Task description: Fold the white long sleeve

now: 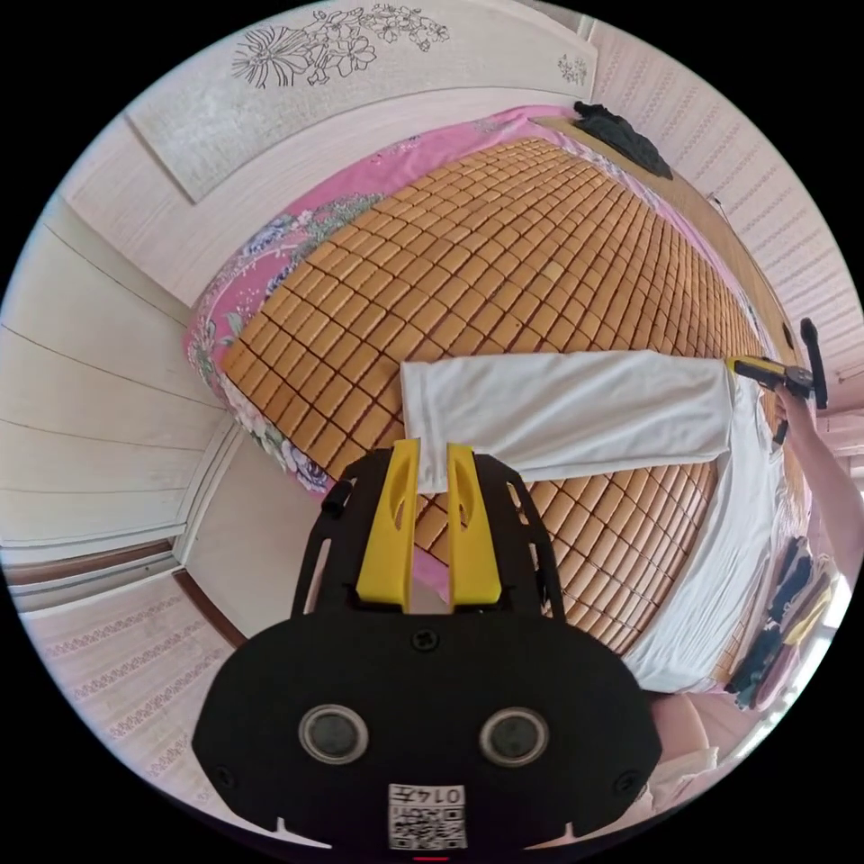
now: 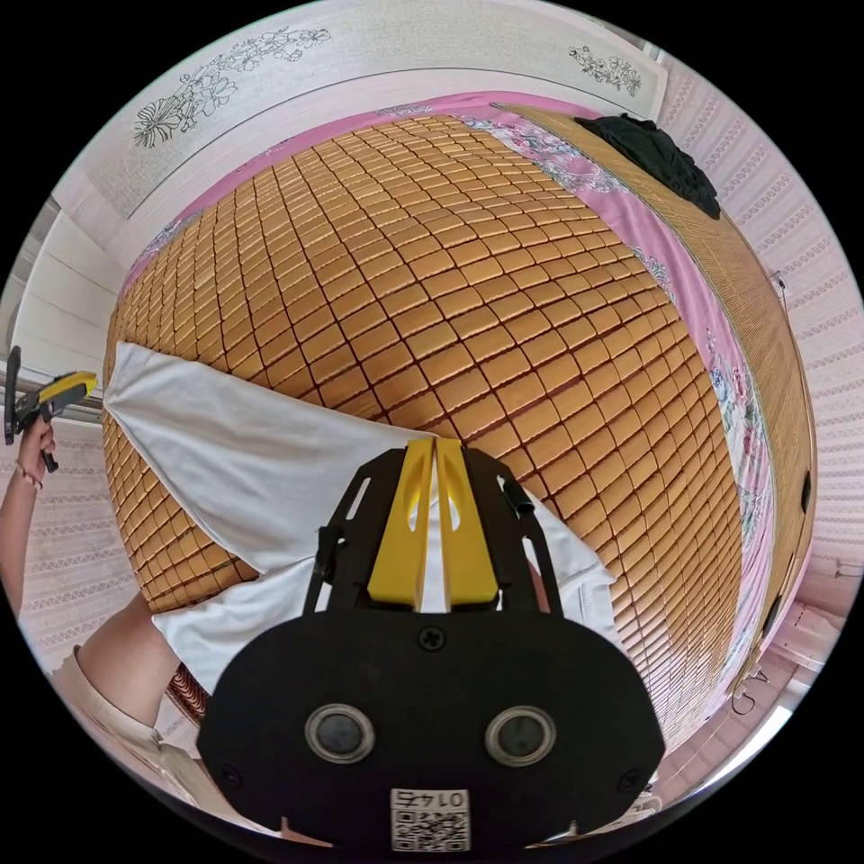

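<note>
The white long sleeve shirt [image 1: 576,409] lies on a bamboo mat [image 1: 504,252], one sleeve stretched out flat and its body trailing toward the bed's edge. My left gripper [image 1: 433,447] pinches the cuff end of that sleeve, with white cloth showing in the narrow gap between its yellow jaws. At the sleeve's other end my right gripper [image 1: 751,367] grips the shoulder. In the right gripper view the right gripper [image 2: 435,444] is shut on the shirt [image 2: 243,450], and the left gripper [image 2: 76,385] holds the far sleeve tip.
The mat [image 2: 468,270] covers a bed with a pink floral sheet [image 1: 261,261]. A black garment [image 2: 657,157] lies at the far corner. A pile of coloured clothes [image 1: 792,612] sits beside the shirt's body. A person's arm [image 2: 27,513] holds the left gripper.
</note>
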A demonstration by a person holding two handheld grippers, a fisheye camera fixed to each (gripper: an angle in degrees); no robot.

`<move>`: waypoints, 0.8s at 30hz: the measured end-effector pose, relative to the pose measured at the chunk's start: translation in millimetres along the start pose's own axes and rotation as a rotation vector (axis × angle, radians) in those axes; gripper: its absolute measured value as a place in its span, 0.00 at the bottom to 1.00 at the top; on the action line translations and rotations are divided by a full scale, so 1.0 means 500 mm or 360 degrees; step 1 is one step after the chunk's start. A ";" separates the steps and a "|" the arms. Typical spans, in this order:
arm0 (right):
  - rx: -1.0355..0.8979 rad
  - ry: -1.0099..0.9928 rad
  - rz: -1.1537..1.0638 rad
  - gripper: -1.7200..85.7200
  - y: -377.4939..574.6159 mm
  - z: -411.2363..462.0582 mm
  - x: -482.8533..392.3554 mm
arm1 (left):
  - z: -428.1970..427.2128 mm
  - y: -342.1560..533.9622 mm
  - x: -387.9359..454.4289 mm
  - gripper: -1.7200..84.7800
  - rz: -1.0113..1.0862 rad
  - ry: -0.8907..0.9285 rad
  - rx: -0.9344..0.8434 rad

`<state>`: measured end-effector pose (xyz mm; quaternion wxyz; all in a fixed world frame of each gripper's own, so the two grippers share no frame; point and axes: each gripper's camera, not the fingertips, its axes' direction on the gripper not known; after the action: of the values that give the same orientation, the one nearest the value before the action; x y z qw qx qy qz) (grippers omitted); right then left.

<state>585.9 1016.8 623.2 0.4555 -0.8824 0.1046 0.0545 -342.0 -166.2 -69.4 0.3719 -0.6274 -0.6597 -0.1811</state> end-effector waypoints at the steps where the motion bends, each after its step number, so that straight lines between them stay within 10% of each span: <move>1: -0.0001 0.0012 -0.0010 0.01 -0.001 0.003 -0.003 | -0.007 -0.007 -0.001 0.09 0.0004 -0.0019 0.0020; 24: 0.0086 -0.0055 0.0026 0.03 0.020 0.011 0.029 | 0.017 -0.124 -0.093 0.09 -0.0187 0.0225 -0.0010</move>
<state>597.4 1013.9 609.2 0.4804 -0.8678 0.1055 0.0707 -406.8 -201.4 -94.5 0.4043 -0.5744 -0.6669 -0.2485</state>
